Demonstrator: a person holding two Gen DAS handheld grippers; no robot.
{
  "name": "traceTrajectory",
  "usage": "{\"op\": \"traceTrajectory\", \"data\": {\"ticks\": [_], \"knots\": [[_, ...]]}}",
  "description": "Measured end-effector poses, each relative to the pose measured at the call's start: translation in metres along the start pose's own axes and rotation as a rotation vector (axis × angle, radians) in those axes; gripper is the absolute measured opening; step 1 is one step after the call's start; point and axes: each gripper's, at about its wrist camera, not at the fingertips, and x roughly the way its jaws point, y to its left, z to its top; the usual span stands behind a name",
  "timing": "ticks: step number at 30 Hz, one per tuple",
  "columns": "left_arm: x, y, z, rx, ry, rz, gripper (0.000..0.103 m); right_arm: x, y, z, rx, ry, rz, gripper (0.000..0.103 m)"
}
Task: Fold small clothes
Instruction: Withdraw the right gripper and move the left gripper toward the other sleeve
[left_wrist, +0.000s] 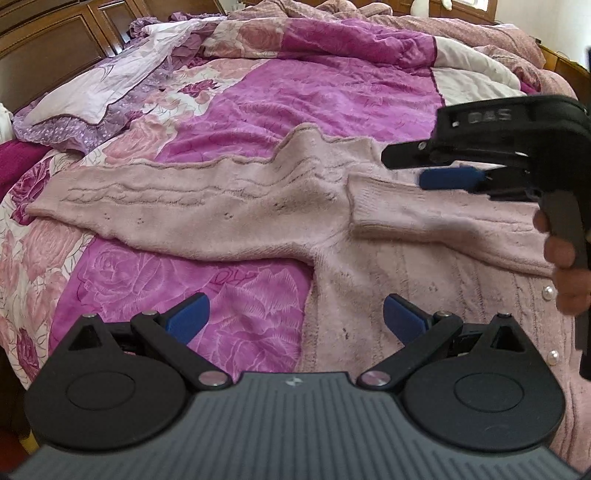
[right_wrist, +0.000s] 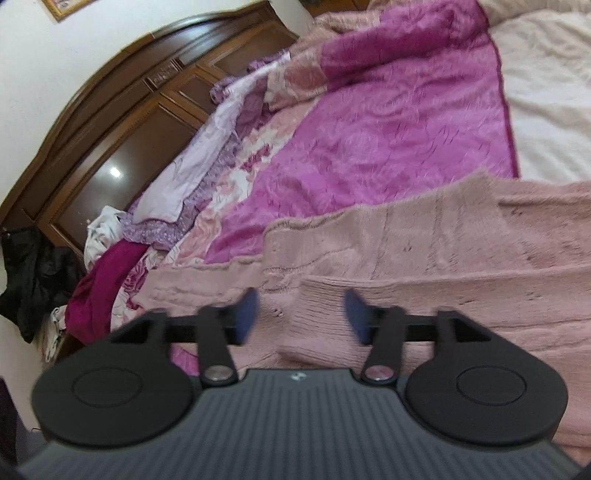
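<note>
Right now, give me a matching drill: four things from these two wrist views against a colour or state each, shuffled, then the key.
Things:
1. pink knitted cardigan
2. left gripper
3. headboard
4. lilac pillow

Colour or state:
A. dark brown wood
B. blue fingers wide apart, holding nothing
C. spread on the quilt, one sleeve stretched out, the other folded across the body
D. lying near the head of the bed

Pairs: 1-C, 2-B, 3-A, 4-D
</note>
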Motion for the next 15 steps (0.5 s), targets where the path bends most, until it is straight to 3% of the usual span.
{"op": "traceTrajectory", "data": {"ticks": [7, 15], "knots": [[-0.006, -0.017, 0.016, 0.050, -0.044, -0.028, 0.103, -0.063, -0.027, -0.013, -0.028, -0.047, -0.090, 0.062], [0.004, -0.046, 0.043, 0.086, -0.059, -0.107, 0.103, -0.156, -0.087, -0.054, -0.032, -0.080, -0.332, 0.062]]}}
